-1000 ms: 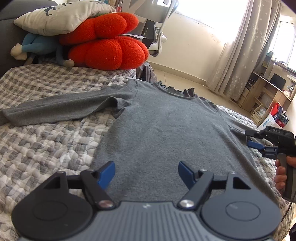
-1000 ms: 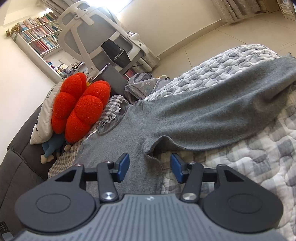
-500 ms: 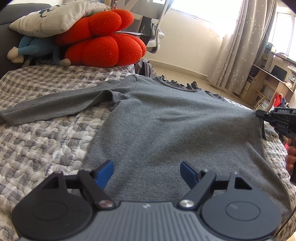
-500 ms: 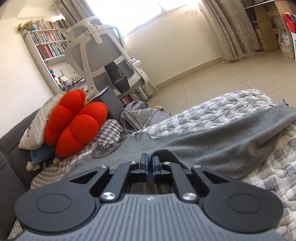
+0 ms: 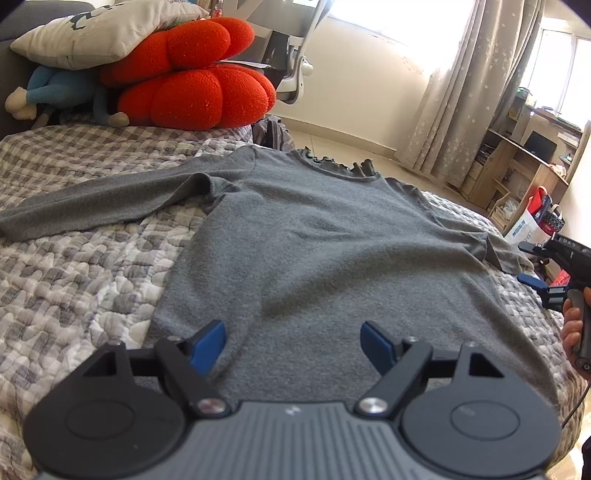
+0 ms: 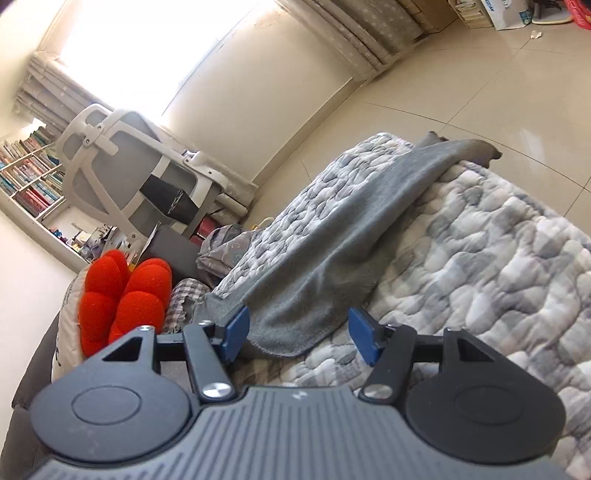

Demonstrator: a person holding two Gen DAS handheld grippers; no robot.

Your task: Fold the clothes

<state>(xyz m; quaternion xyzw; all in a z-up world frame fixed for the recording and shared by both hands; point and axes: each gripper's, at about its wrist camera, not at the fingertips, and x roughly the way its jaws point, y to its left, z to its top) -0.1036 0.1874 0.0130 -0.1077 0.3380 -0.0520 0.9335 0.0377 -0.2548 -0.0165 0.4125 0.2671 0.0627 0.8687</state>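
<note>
Bedding fills both views: a grey-and-white quilted bedspread (image 5: 74,280) on which a long-sleeved grey knit top with a frilled neckline (image 5: 325,236) is spread flat, front panel smooth, neckline toward the far edge of the bed. One sleeve (image 5: 99,206) is stretched out to the left of the left wrist view, lying on the bedspread. The other sleeve (image 6: 332,236) is seen from the right wrist camera, draped along the quilt with its cuff hanging past the bed's far edge above the tiled floor (image 6: 480,85). The left tongs (image 5: 291,341) are held wide apart above the lower hem of the top, blue pads clear of the fabric. The right tongs (image 6: 301,334) have just been opening and are now parted, with the near edge of the sleeve lying between the pads but not pressed by them; in the left view they are seen at the right edge, gripped by a hand (image 5: 572,332). A red knitted flower-shaped cushion (image 5: 192,77) is stacked at the head of the bed under a pale printed pillow (image 5: 99,33), with a blue soft toy (image 5: 62,92) beside it. A white mesh office chair (image 6: 122,173) stands beyond.
</note>
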